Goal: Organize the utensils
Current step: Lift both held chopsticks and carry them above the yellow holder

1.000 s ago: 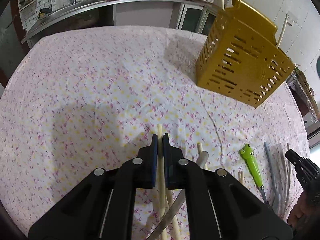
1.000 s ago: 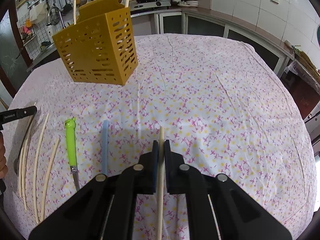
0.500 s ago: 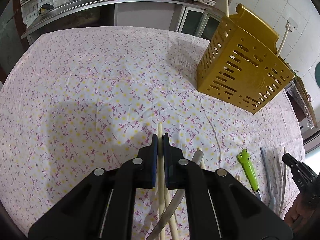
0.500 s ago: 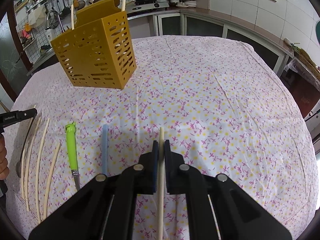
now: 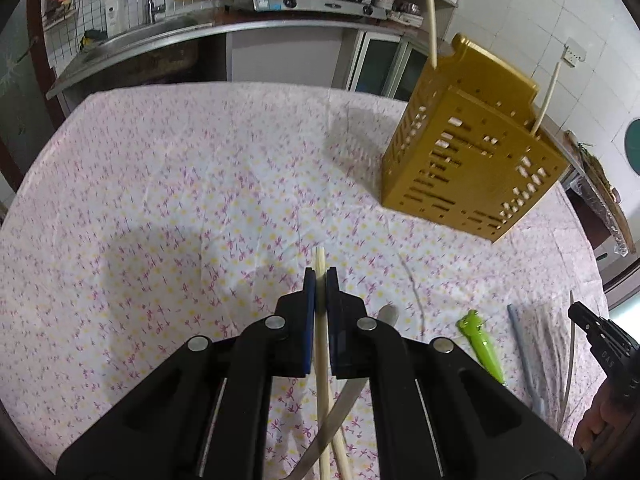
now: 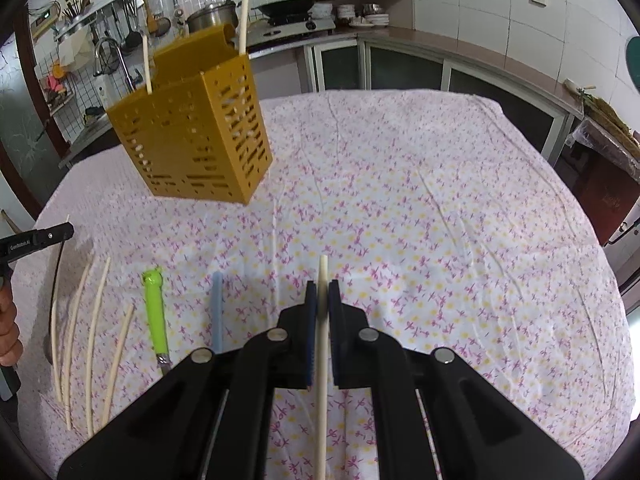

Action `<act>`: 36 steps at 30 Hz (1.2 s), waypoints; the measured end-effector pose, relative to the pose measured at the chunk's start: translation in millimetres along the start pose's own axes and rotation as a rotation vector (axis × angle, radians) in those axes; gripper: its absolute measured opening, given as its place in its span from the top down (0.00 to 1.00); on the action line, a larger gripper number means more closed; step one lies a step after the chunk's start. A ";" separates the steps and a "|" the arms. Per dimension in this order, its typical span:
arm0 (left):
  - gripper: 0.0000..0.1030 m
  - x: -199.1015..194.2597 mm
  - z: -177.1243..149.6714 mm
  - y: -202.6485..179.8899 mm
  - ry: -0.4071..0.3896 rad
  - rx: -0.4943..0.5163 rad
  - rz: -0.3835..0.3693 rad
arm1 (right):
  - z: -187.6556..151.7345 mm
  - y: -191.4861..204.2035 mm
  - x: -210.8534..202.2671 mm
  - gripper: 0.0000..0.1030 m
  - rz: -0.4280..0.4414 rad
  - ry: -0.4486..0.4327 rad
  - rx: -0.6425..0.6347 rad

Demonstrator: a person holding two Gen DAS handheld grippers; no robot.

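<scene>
A yellow perforated utensil holder (image 5: 468, 164) stands on the floral tablecloth, with two chopsticks upright in it; it also shows in the right wrist view (image 6: 196, 140). My left gripper (image 5: 320, 276) is shut on a pale chopstick (image 5: 320, 258), held above the table. My right gripper (image 6: 322, 290) is shut on another pale chopstick (image 6: 323, 268). On the cloth lie a green-handled knife (image 6: 154, 304), a blue stick (image 6: 217, 312) and several loose chopsticks (image 6: 96, 332).
A metal utensil handle (image 5: 384, 316) lies under my left gripper. The other gripper's tip shows at the right edge (image 5: 592, 328) and at the left edge (image 6: 36, 238). A kitchen counter with a sink (image 5: 132, 36) and stove lies behind the table.
Both grippers have risen and tilted up with their chopsticks, so the holder and the kitchen behind sit lower and fuller in both views. The utensils on the cloth have not moved.
</scene>
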State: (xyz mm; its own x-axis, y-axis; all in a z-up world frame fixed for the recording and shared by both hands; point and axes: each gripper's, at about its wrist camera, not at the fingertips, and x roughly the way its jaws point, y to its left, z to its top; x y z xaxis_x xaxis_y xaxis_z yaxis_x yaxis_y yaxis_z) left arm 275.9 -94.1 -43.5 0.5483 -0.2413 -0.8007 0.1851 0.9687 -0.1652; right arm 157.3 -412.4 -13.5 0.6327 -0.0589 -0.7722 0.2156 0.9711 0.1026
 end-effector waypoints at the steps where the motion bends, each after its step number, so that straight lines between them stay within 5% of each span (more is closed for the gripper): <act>1: 0.96 -3.9 1.4 -1.2 -0.009 0.004 -0.002 | 1.9 -0.8 -3.0 0.94 0.001 -0.010 0.004; 10: 0.96 -14.4 2.2 -0.7 -0.025 0.005 -0.013 | 6.6 -0.9 -8.5 0.94 0.012 -0.013 -0.014; 26: 0.96 -89.3 15.1 -24.0 -0.182 0.069 -0.046 | 29.0 6.9 -120.2 0.94 0.041 -0.311 -0.028; 36: 0.96 -108.9 18.0 -31.6 -0.204 0.078 -0.073 | 35.2 10.9 -139.4 0.94 0.076 -0.357 -0.019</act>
State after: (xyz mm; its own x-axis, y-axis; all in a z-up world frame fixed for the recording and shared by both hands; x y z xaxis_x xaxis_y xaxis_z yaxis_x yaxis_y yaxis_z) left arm 225.0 -99.4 59.3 0.6836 -0.3249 -0.6536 0.2885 0.9428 -0.1670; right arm 97.6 -401.7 117.3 0.8668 -0.0600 -0.4951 0.1461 0.9797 0.1371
